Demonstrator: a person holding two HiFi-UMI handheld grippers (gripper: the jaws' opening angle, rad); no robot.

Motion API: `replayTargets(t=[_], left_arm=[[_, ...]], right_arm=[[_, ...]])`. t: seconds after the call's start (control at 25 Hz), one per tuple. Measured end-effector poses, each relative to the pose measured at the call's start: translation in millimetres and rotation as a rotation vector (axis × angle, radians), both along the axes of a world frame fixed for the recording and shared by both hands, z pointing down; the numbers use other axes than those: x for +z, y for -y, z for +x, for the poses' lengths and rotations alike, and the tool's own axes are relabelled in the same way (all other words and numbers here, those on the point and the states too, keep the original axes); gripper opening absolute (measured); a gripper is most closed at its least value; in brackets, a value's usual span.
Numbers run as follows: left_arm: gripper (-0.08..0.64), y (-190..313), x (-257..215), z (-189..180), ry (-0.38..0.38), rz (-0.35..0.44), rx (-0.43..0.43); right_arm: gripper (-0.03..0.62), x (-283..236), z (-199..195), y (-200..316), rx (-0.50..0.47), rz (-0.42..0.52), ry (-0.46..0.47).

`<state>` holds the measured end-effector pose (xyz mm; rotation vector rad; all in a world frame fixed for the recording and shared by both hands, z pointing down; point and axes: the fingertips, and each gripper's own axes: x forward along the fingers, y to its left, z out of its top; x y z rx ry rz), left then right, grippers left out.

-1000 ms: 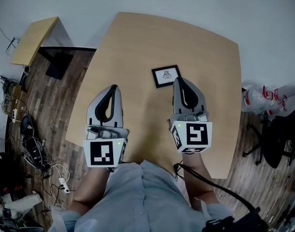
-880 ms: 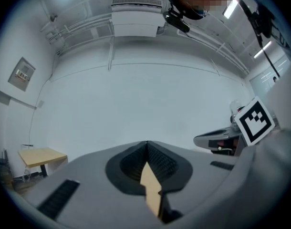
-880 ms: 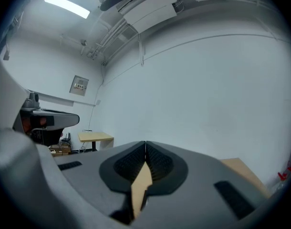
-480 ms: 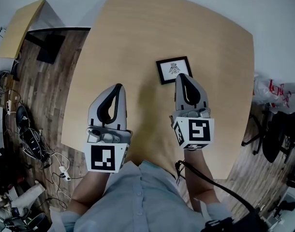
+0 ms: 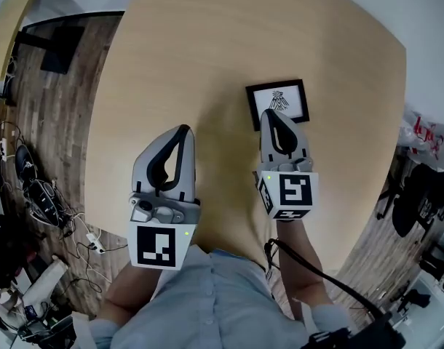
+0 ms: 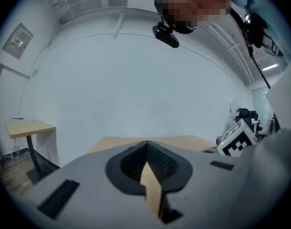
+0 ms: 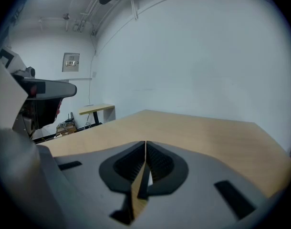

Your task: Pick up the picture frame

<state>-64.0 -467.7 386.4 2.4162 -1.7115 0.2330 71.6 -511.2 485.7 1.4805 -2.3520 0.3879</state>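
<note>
Your picture frame [image 5: 286,95] lies flat on the table [image 5: 207,42], not yet gripped, your right claw [image 5: 274,115] beside it and left claw [image 5: 183,130] both clenched, empty.

Probably an office: wooden table [image 5: 207,49], swivel chair [image 5: 418,203], tangled cables [image 5: 41,203].

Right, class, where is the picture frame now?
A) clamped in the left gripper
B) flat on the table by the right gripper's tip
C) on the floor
B: the picture frame lies flat on the table at the tip of the shut, empty right gripper.
</note>
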Motion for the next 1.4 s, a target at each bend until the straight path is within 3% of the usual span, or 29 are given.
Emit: replayTargets(t=[0.24, 0.6, 0.84, 1.12, 1.4], left_arm=[[0.0, 12, 18, -9, -0.001, -0.045, -0.001], [0.0, 17, 39, -15, -0.003, -0.091, 0.004], [0.0, 20, 47, -15, -0.006, -0.111, 0.002], [0.0, 22, 54, -17, -0.027, -0.126, 0.002], [0.0, 22, 52, -13, -0.035, -0.124, -0.004]], right_arm=[[0.006, 26, -7, 6, -0.004, -0.062, -0.02], [0.107, 59, -15, 5, -0.02, -0.171, -0.036], [0.109, 73, -11, 3, -0.015, -0.222, -0.087], [0.094, 84, -20, -1, -0.065, -0.283, -0.222], [0.061, 86, -15, -1, -0.033, -0.324, -0.181]])
